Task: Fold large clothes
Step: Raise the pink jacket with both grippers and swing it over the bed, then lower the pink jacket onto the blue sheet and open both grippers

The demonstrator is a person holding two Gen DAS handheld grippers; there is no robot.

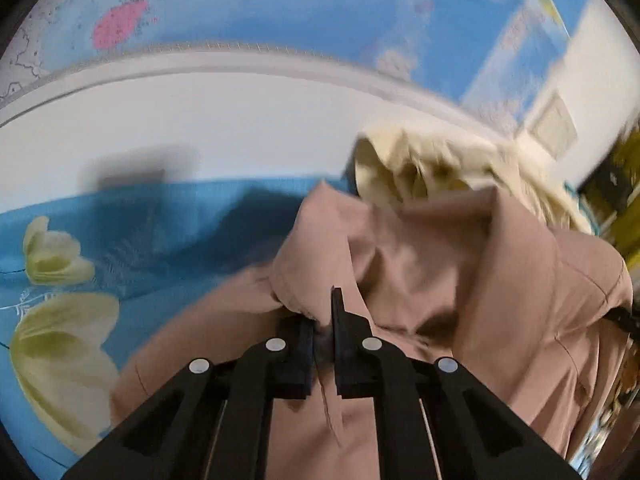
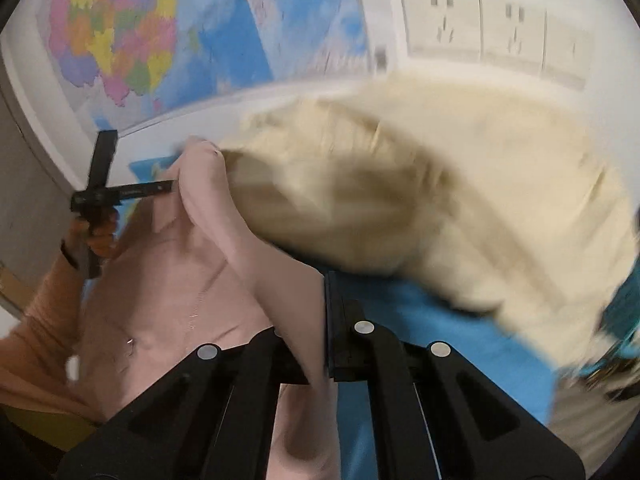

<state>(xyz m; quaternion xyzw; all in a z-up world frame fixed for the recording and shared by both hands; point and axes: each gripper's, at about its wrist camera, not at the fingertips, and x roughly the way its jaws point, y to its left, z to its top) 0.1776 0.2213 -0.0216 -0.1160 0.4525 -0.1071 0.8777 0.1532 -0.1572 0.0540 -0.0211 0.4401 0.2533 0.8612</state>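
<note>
A large dusty-pink garment (image 1: 432, 264) hangs lifted above a blue floral sheet (image 1: 132, 232). My left gripper (image 1: 323, 320) is shut on a bunched edge of it. My right gripper (image 2: 320, 320) is shut on another edge of the same pink garment (image 2: 176, 288), which stretches between both grippers. In the right wrist view the left gripper (image 2: 160, 188) shows at the far left, its tip at the pink cloth. A cream fleece garment (image 2: 420, 184) lies blurred behind the pink one, and it also shows in the left wrist view (image 1: 404, 168).
A white wall with a coloured map (image 2: 116, 44) stands close behind. Wall sockets (image 2: 492, 36) are at the upper right. The blue sheet (image 2: 432, 344) covers the surface below. The person's arm in an orange sleeve (image 2: 44, 304) is at the left.
</note>
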